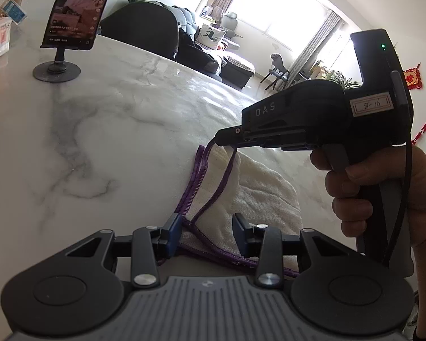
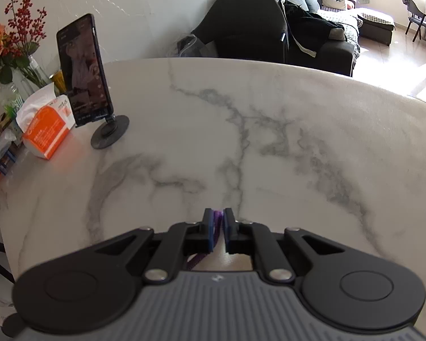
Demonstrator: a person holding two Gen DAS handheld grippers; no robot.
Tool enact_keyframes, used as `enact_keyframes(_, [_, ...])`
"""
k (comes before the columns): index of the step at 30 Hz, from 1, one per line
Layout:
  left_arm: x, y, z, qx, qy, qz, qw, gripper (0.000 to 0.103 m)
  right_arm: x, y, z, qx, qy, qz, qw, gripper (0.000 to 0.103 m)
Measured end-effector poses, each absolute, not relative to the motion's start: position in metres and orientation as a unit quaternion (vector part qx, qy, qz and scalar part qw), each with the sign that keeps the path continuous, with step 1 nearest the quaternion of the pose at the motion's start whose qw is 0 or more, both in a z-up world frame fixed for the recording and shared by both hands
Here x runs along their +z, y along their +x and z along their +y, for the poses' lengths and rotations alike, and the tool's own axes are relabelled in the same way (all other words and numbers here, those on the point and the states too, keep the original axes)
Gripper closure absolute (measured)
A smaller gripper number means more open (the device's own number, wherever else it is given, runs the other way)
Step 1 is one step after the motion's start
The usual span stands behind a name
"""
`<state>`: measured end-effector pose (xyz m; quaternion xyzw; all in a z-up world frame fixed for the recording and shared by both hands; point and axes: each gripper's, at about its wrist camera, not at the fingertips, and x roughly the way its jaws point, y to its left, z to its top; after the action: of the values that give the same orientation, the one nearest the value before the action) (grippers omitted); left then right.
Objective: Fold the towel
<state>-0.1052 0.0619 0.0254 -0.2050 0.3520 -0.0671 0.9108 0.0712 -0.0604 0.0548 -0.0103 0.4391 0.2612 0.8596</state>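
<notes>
right claw (image 2: 218,227): clamped on towel's purple edge (image 2: 218,218) | marble table (image 2: 269,130) | phone on stand (image 2: 83,76)

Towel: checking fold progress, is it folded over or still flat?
Partly folded: the towel lies doubled on the table, its purple edge pinched by the right gripper.

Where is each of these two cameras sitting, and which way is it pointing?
Left wrist view: sits on the left tool, looking along its open fingers over the towel on the marble table; the right tool and the hand holding it show.
Right wrist view: sits on the right tool, looking across the table toward the sofa; only its own fingers show, shut on the towel's purple edge.
Shared: table, towel, the phone on a stand, sofa.
</notes>
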Motion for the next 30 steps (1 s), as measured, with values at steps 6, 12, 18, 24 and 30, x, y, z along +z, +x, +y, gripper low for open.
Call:
enact_keyframes(6, [0.025,-0.101,0.064,-0.059,-0.212,0.352,0.910,0.063,0.053,0.071,-0.063,0.263,-0.007,0.441,0.858,0.093])
enact_keyframes(12, [0.025,-0.099,0.063,-0.056,-0.201,0.349,0.914,0.092,0.051,0.072,-0.065,0.263,-0.006,0.444,0.857,0.093])
enact_keyframes(18, [0.030,-0.105,0.059,-0.056,-0.187,0.325,0.925,0.096,0.050,0.070,-0.068,0.261,-0.002,0.443,0.858,0.093])
enact_keyframes(24, [0.040,-0.114,0.061,-0.054,-0.193,0.305,0.931,0.097,0.058,0.064,-0.067,0.268,-0.001,0.432,0.861,0.093])
enact_keyframes(30, [0.042,-0.118,0.067,-0.041,-0.195,0.303,0.932,0.097,0.064,0.062,-0.058,0.282,-0.005,0.421,0.862,0.093])
